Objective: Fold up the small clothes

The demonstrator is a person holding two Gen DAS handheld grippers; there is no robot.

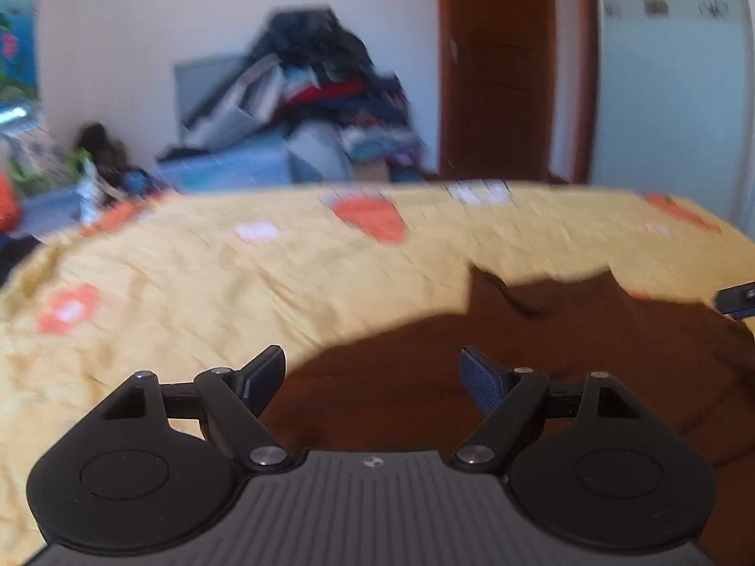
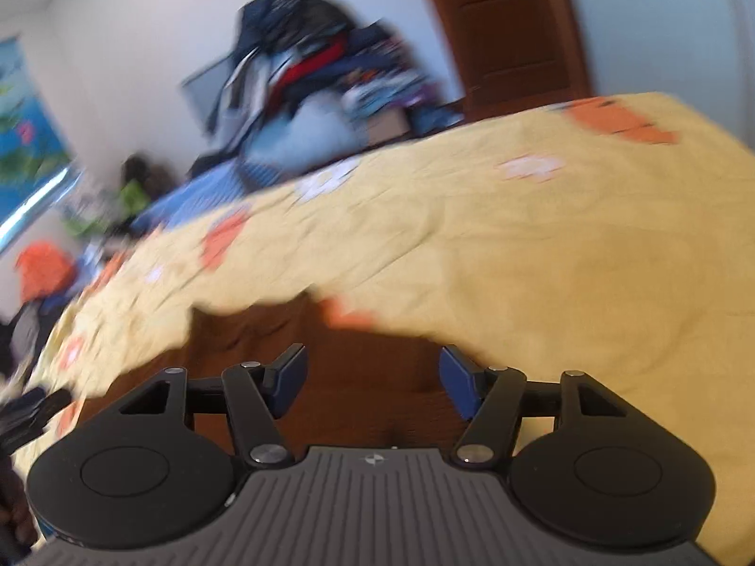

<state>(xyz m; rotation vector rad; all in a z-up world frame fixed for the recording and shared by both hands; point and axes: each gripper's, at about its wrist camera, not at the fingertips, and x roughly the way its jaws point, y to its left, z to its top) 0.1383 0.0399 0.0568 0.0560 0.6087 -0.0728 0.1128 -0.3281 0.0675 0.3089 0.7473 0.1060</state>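
Tongs both spread, empty — left tongs point(image 1: 373, 379), right tongs point(image 2: 373, 379) — over brown garment point(image 1: 542, 368); collar shows only leftward.

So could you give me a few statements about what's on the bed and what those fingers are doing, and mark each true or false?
1. A brown garment lies on the yellow bedcover. True.
2. The left gripper is clamped on the garment. False: its fingers stand apart, gripping nothing.
3. The right gripper is open. True.
4. The bedcover is plain yellow. False: it has orange and white patches.
5. A clothes pile sits by the far wall. True.
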